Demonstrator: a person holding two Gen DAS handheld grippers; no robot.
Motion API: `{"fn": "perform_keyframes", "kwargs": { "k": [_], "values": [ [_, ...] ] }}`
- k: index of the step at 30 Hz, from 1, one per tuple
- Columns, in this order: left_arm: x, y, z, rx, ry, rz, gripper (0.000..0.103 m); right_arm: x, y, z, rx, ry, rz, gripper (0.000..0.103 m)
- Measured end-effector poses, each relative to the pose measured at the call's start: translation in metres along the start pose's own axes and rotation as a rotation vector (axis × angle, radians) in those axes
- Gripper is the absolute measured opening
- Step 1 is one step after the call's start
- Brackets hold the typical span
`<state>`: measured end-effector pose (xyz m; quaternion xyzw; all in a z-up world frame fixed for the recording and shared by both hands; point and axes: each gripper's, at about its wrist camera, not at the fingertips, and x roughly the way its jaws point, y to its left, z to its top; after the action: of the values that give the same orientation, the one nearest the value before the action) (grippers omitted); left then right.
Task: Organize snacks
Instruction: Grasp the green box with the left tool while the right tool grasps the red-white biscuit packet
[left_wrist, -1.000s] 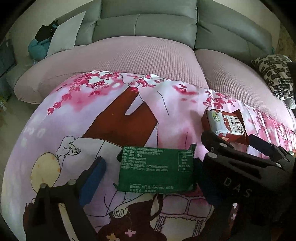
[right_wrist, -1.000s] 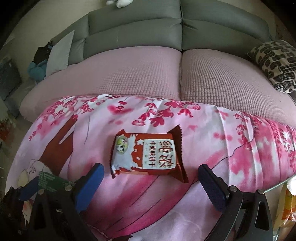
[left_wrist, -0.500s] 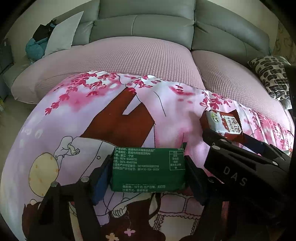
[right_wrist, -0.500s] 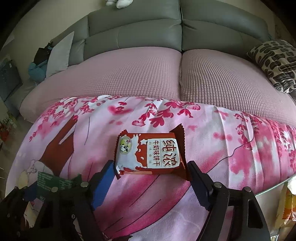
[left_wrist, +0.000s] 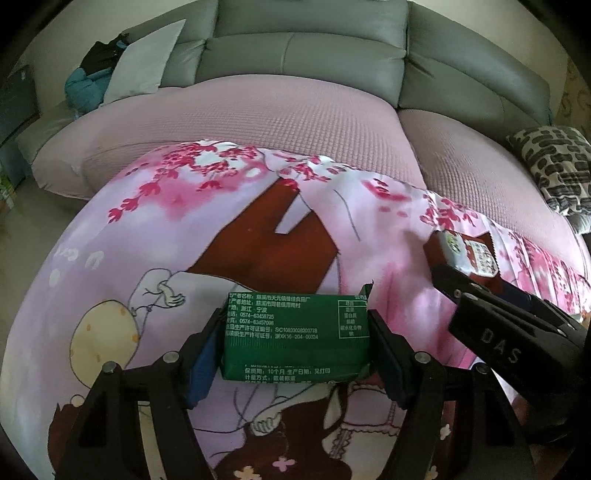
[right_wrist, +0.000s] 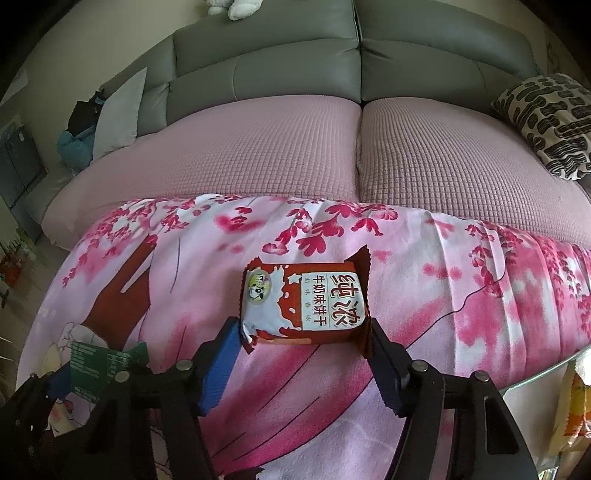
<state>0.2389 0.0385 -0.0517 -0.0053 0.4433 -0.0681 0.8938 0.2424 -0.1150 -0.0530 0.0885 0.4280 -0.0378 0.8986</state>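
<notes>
Left gripper (left_wrist: 295, 343) first, in its own wrist view: both blue-padded fingers (left_wrist: 201, 360) press the short ends of the green pack (left_wrist: 295, 334), holding it label-up with white print showing. That pack sits over the pink floral cloth (left_wrist: 184, 236), near the cloth's front edge, and whether it rests on the cloth or is lifted off it I cannot tell. Off to the right over the same cloth, the right gripper (left_wrist: 476, 291) shows as a black body marked DAS, its tips at the red pack (left_wrist: 469, 254). Beyond the cloth lies the pink sofa seat (left_wrist: 258, 122), with a patterned cushion (left_wrist: 554, 162) at its right end.

Over to the right wrist view: right gripper (right_wrist: 299, 350) has closed in narrow on the red pack (right_wrist: 303, 306), one pad on each crimped end. This pack lies mid-cloth (right_wrist: 480, 314), face up, milk-splash print and a round cow badge. Lower left on the cloth, the green pack (right_wrist: 99, 360) peeks out in the left gripper (right_wrist: 59, 380). Right of the cloth, a yellow packet (right_wrist: 576, 406) shows at the frame edge.
</notes>
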Motion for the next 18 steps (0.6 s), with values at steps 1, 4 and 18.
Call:
{"fn": "perform_keyframes", "kwargs": {
  "k": [1,4,18],
  "values": [
    [-0.001,0.003,0.001,-0.016,-0.006,0.004,0.074,0.0,-0.001,0.0,0.002,0.0,0.001,0.069],
    [-0.002,0.012,0.002,-0.043,-0.014,0.026,0.074,0.0,0.001,0.0,-0.003,-0.001,-0.006,0.068],
    [-0.008,0.041,0.005,-0.141,-0.047,0.058,0.074,-0.005,0.002,-0.002,-0.007,-0.012,-0.01,0.064]
  ]
}}
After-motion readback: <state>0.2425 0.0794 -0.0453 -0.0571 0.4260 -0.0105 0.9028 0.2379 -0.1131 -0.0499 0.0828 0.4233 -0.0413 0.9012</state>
